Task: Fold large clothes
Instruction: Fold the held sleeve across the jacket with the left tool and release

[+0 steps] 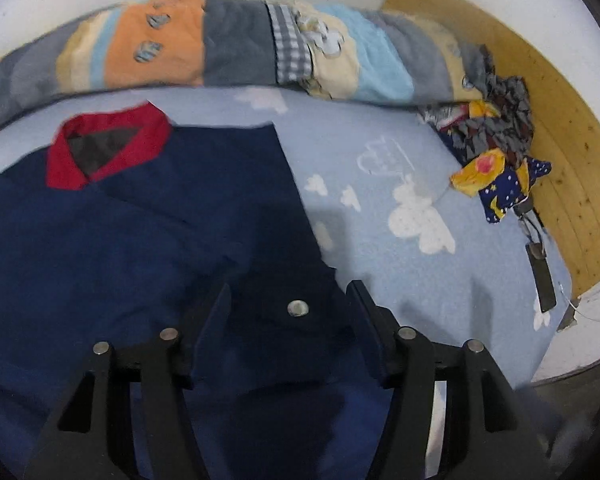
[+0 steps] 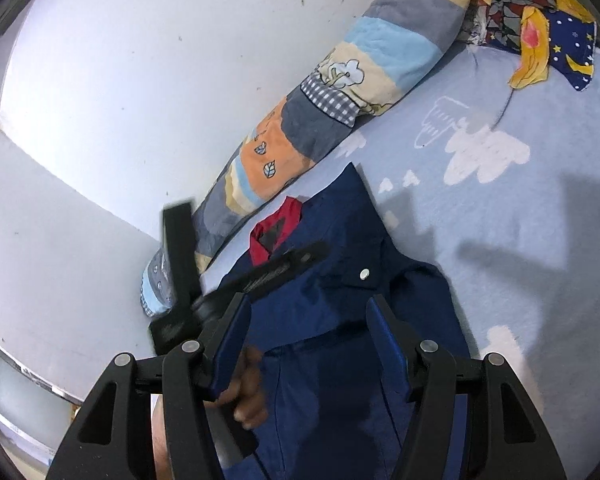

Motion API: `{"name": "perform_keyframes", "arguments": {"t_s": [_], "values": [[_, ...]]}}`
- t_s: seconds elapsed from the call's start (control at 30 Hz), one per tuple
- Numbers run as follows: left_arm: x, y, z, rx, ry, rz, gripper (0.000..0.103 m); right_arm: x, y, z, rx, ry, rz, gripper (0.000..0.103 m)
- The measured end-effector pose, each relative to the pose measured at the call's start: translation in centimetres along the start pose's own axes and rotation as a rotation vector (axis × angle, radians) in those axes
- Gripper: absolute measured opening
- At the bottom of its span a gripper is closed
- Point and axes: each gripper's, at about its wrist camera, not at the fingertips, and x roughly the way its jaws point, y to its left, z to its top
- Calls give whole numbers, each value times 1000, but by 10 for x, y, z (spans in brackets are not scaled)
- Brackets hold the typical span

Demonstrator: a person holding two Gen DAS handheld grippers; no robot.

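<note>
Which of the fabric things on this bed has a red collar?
The navy jacket, lying flat just ahead of both open grippers. The striped quilt rolled along the wall and the crumpled patterned cloth by the headboard have no collar.

open sheet (image 1: 440,280) right of jacket (image 1: 140,240), rolled quilt (image 1: 240,48) behind, crumpled cloth (image 1: 496,152) far right

Jacket (image 1: 140,248) navy w/ red collar (image 1: 108,148) and a silver snap (image 1: 298,308); bed sheet (image 1: 440,280) pale blue w/ white clouds. Rolled quilt (image 1: 236,48) striped grey, orange, cream, lt blue — plus a gingham patch. Crumpled cloth (image 1: 500,168) navy w/ stars, yellow, grey; both tongs black.
</note>
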Motion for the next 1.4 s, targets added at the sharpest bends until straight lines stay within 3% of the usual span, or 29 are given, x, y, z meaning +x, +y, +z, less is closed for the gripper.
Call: {"name": "perform_keyframes", "arguments": {"t_s": [0.07, 0.13, 0.23, 0.37, 0.47, 0.53, 0.6, 0.7, 0.83, 0.97, 1.17, 1.3, 1.4], "values": [[-15, 18, 0, 9, -32, 30, 62, 0, -4, 0, 23, 3, 2, 63], [-30, 47, 0, 3, -72, 112, 72, 1, -7, 0, 40, 7, -2, 63], [-37, 105, -4, -47, -71, 221, 72, 5, -11, 0, 55, 17, -10, 63], [-37, 200, -28, -187, -27, 355, 72, 11, -13, 0, 61, 32, -44, 63], [-36, 280, -66, -348, 23, 443, 72, 18, -13, -3, 60, 50, -59, 63], [-35, 315, -91, -434, 61, 468, 72, 24, -11, -5, 50, 65, -71, 63], [-50, 326, -104, -468, 15, 444, 72, 30, -8, -7, 40, 74, -81, 63], [-75, 320, -116, -466, -41, 399, 72, 35, -1, -10, 24, 77, -94, 63], [-112, 271, -138, -342, -137, 336, 72, 42, 15, -19, -67, 79, -149, 63], [-131, 216, -175, -225, -158, 309, 72, 49, 34, -35, -184, 95, -205, 63], [-158, 153, -242, -139, -174, 339, 73, 53, 72, -91, -425, 122, -304, 63], [-170, 141, -278, -144, -193, 374, 83, 50, 90, -140, -569, 127, -355, 63], [-164, 137, -291, -155, -160, 376, 83, 45, 93, -175, -623, 150, -369, 62]]}}
